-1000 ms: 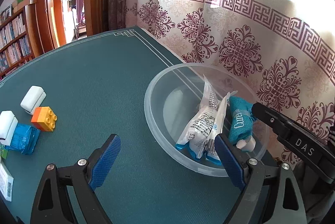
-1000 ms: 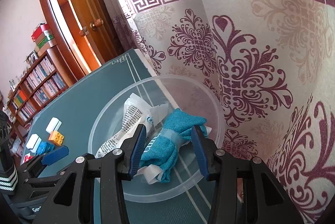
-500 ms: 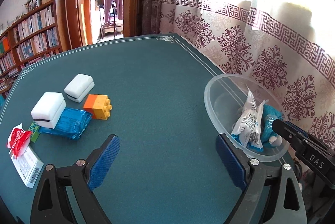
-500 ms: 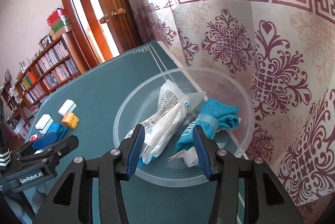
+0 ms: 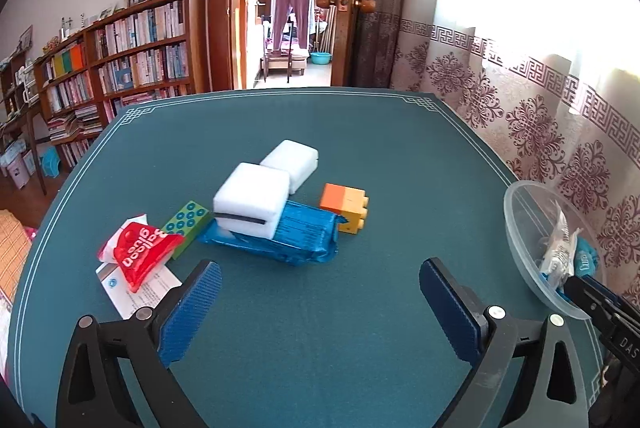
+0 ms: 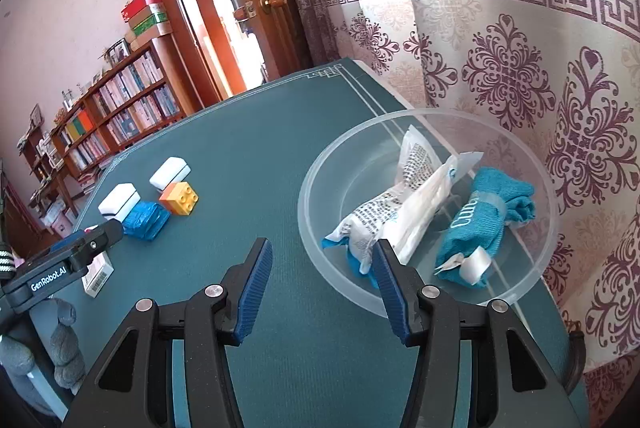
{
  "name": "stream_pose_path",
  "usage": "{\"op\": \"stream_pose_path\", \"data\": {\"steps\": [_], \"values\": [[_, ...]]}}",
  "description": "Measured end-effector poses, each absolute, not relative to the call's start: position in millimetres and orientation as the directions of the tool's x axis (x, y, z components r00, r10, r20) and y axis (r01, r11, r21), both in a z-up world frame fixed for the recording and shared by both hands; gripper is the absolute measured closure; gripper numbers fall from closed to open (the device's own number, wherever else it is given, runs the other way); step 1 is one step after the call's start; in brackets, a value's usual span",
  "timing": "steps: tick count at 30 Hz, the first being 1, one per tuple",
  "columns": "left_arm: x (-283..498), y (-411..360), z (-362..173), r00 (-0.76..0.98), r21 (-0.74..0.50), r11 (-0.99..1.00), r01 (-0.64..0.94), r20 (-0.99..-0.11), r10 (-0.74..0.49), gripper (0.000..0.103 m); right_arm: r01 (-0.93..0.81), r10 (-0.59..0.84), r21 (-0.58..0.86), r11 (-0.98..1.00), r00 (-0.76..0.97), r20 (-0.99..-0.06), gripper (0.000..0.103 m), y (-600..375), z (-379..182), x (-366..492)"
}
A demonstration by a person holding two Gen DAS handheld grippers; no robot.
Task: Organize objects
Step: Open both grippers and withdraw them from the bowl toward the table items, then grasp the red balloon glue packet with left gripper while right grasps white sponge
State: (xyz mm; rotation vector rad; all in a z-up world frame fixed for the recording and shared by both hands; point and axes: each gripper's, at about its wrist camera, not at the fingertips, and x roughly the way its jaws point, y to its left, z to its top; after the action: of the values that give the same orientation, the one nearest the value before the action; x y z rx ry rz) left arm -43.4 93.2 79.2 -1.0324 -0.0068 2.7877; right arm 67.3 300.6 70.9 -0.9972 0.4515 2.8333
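A clear plastic bowl (image 6: 320, 188) stands on the green table by the curtain and holds a white printed packet (image 6: 396, 204) and a rolled teal cloth (image 6: 476, 224). The bowl also shows in the left wrist view (image 5: 516, 224). My left gripper (image 5: 320, 292) is open and empty, above the table in front of a pile: a blue packet (image 5: 296, 232), two white sponges (image 5: 252, 196), an orange-yellow brick (image 5: 346, 206), a green block (image 5: 188, 222), a red packet (image 5: 138, 254) and a white card (image 5: 132, 292). My right gripper (image 6: 320, 272) is open and empty at the bowl's near rim.
The patterned curtain (image 6: 520, 68) hangs along the table's right edge. A bookshelf (image 5: 120, 60) and an open door (image 5: 300, 8) lie beyond the far edge. The left gripper's body (image 6: 64, 264) shows at the left of the right wrist view.
My left gripper has swung left from the bowl to face the pile. My right gripper has let go of the teal cloth, opened and drawn back from the bowl.
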Motion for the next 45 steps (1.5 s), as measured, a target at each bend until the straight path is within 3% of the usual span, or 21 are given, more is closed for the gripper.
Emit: {"op": "stream_pose_path", "data": {"steps": [16, 34, 37, 40, 45], "values": [[-74, 0, 66, -0.754, 0.018, -1.000, 0.025, -0.656, -0.031, 0.001, -0.106, -0.100, 0.265, -0.958, -0.744, -0.660, 0.042, 256, 58, 47], [-93, -27, 40, -0.719, 0.002, -1.000, 0.000, -0.695, -0.001, 0.001, -0.016, -0.173, 0.257, -0.966, -0.702, -0.691, 0.042, 215, 45, 24], [-95, -28, 38, -0.717, -0.004, -1.000, -0.010, -0.697, 0.010, 0.009, 0.004, -0.184, 0.253, -0.967, -0.697, -0.693, 0.042, 208, 45, 20], [-97, -27, 36, -0.710, -0.012, -1.000, -0.024, -0.704, 0.025, 0.025, 0.026, -0.197, 0.249, -0.968, -0.693, -0.694, 0.042, 200, 45, 16], [-94, -25, 40, -0.728, -0.014, -0.999, -0.040, -0.685, 0.039, 0.035, 0.078, -0.221, 0.234, -0.969, -0.694, -0.685, 0.041, 184, 49, 8]]}}
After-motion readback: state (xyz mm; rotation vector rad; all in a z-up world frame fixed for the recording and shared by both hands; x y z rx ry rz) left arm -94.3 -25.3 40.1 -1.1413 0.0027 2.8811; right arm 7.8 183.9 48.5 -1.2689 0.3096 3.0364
